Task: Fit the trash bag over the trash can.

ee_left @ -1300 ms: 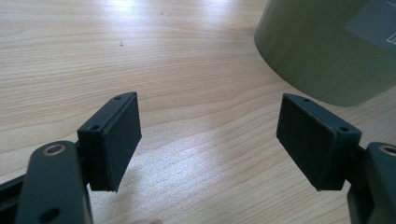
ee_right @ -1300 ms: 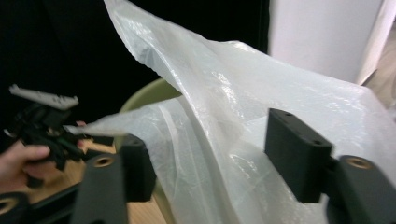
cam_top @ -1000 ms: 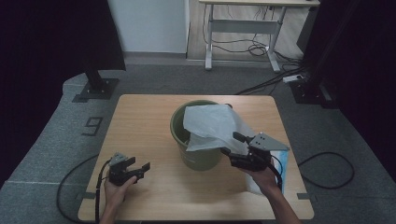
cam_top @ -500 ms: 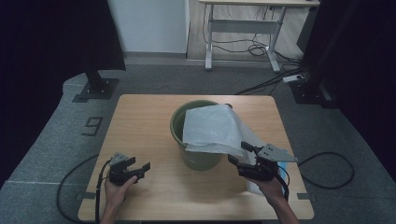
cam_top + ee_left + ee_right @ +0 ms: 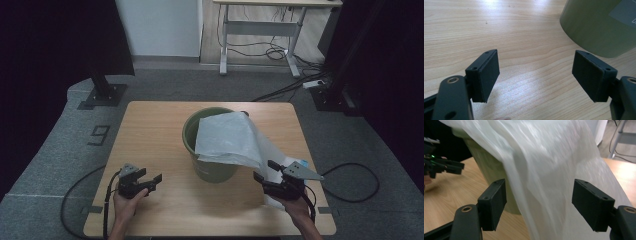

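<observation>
**Right gripper drops away from the bag-draped bin**

Lower and nearer the table's front edge than a second ago, the right gripper (image 5: 264, 171) now sits at the near right corner, and the white plastic bag (image 5: 231, 139) that was bunched up by its jaws has spread into a smoother sheet.

The wooden table (image 5: 150, 130) carries a green bin (image 5: 192, 137) at its middle. The bag lies over the bin's mouth and right side, and its lower edge trails down to the tabletop just in front of the right gripper. In the right gripper view the bag (image 5: 544, 170) hangs between the two black jaws, which stand wide apart; whether either pad touches the film cannot be told.

The left gripper (image 5: 150, 181) rests low at the near left of the table, well apart from the bin, held in the person's hand. Its jaws are spread wide with bare wood between them, and the bin's wall (image 5: 599, 27) rises just beyond the right-hand jaw.
</observation>
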Available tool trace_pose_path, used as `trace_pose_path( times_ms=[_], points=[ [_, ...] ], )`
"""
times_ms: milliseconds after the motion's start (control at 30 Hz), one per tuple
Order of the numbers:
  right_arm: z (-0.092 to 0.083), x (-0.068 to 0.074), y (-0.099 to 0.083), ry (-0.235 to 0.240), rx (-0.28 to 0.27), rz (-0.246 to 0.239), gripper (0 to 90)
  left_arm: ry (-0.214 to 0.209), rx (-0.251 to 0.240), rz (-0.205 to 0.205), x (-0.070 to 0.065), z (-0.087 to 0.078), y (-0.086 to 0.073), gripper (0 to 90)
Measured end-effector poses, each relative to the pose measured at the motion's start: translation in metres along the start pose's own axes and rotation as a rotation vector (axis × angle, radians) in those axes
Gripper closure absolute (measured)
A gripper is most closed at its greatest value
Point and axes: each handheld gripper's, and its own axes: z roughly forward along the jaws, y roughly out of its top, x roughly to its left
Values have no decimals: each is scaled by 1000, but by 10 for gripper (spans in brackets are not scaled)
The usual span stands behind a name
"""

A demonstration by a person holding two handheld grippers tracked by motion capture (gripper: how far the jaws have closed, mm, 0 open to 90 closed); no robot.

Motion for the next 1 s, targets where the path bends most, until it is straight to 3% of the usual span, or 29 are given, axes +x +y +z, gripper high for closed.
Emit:
trace_pose_path(
  times_ms=[200,300,333,367,400,500,533,567,633,867,1000],
  points=[
    [2,-6,-17,-31,46,27,336,1,1,3,-2,0,0,216],
    [4,-11,-27,-46,56,43,454,2,-7,14,-6,1,1,213],
    [4,-11,-27,-46,56,43,454,2,-7,14,-6,1,1,211],
    [4,-14,-30,-26,54,31,573,5,-14,14,-7,0,2,211],
    [4,-15,-31,-13,53,30,629,9,-19,10,-8,-1,3,209],
    [3,-18,-32,-2,45,18,763,14,-43,20,-15,-7,9,204],
    [3,-18,-32,-2,45,18,763,14,-43,20,-15,-7,9,204],
    [2,-21,-28,-3,35,9,830,12,-56,24,-17,-10,12,203],
    [1,-23,-21,-1,25,-1,868,1,-79,31,-25,-15,20,200],
    [1,-22,6,-13,4,-57,880,10,-74,71,-39,-20,33,188],
    [5,-21,24,-21,0,-70,883,16,-116,63,-56,-31,49,205]
  ],
)
